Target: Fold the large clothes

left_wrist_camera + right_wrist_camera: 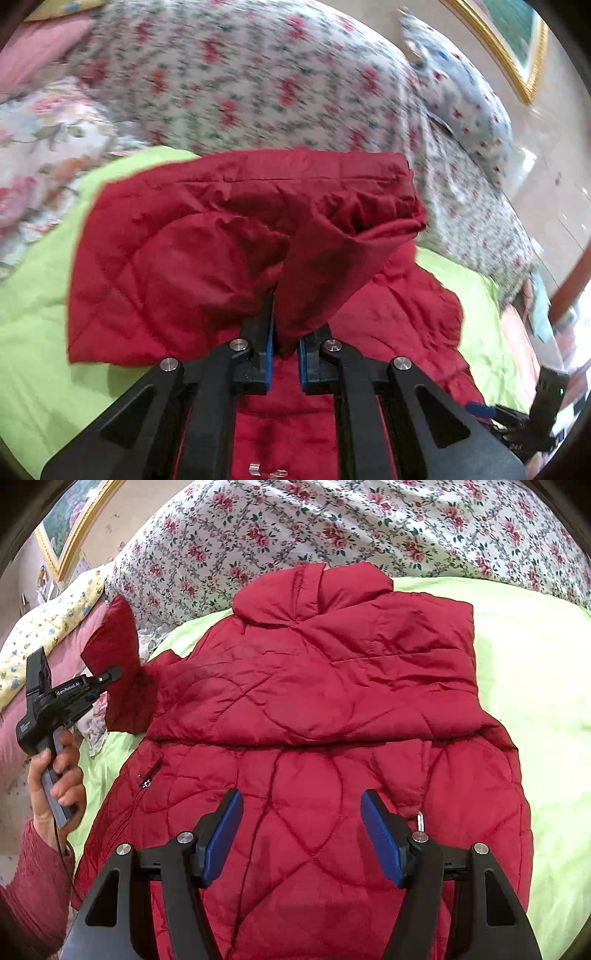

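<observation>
A red quilted jacket (314, 701) lies spread on a lime green sheet (535, 701), collar toward the far side. My left gripper (284, 332) is shut on the jacket's sleeve (221, 236) and holds it lifted above the bed; it also shows in the right wrist view (107, 677) at the left, gripping the raised sleeve (118, 664). My right gripper (301, 834) is open and empty, hovering above the jacket's lower body. A zipped pocket (149, 771) shows on the jacket's left side.
A floral duvet (332, 524) is heaped behind the jacket. Pink and yellow pillows (48, 627) lie at the left. A gold-framed picture (70, 520) hangs on the wall. The person's hand (55, 775) holds the left gripper's handle.
</observation>
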Motion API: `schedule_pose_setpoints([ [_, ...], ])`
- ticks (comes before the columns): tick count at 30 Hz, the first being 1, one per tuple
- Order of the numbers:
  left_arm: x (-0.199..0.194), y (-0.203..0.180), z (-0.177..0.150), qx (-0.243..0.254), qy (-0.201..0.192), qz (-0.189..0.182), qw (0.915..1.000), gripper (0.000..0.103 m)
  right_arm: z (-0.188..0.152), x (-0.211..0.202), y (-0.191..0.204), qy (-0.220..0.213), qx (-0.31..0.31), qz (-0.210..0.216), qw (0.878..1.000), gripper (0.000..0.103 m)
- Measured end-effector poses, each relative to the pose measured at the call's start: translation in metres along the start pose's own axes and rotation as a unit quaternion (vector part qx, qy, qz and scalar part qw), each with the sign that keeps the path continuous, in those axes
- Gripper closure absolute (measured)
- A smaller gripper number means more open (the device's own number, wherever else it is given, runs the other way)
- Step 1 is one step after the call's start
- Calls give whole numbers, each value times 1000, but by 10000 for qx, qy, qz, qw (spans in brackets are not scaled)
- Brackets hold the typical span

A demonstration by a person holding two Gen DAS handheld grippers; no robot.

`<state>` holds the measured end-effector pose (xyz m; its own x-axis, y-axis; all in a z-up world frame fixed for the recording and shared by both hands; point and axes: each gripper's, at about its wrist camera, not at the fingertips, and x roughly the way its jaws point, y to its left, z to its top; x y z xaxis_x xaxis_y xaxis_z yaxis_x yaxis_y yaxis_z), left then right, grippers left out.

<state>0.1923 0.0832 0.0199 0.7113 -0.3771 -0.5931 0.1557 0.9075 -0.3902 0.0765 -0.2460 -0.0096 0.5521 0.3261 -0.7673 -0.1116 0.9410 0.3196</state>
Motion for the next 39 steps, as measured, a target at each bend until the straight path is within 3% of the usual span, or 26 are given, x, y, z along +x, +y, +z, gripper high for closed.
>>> schedule_pose_setpoints([
  [3,11,-28,-10,231,163,-219,9994,96,1,-1,-7,-8,85,13,10000,35],
  [8,32,-69,-28,665,447,-286,9964,96,6,-3,-20,-69,317,97,9994,35],
  [20,76,-128,-65,1196,888,-187,9887,96,35,-6,-44,-321,858,481,9946,35],
  [32,92,-169,-85,1620,1082,-286,9804,95,78,27,-77,-521,1803,1337,9731,37],
  [35,95,-168,-84,1571,1128,-293,9807,94,81,42,-79,-377,1945,1452,9694,59],
  [37,97,-166,-83,1523,1192,-289,9807,94,81,51,-77,-264,1972,1512,9683,80],
  [39,96,-164,-84,1499,1247,-324,9803,91,80,54,-74,-252,1913,1410,9710,87],
])
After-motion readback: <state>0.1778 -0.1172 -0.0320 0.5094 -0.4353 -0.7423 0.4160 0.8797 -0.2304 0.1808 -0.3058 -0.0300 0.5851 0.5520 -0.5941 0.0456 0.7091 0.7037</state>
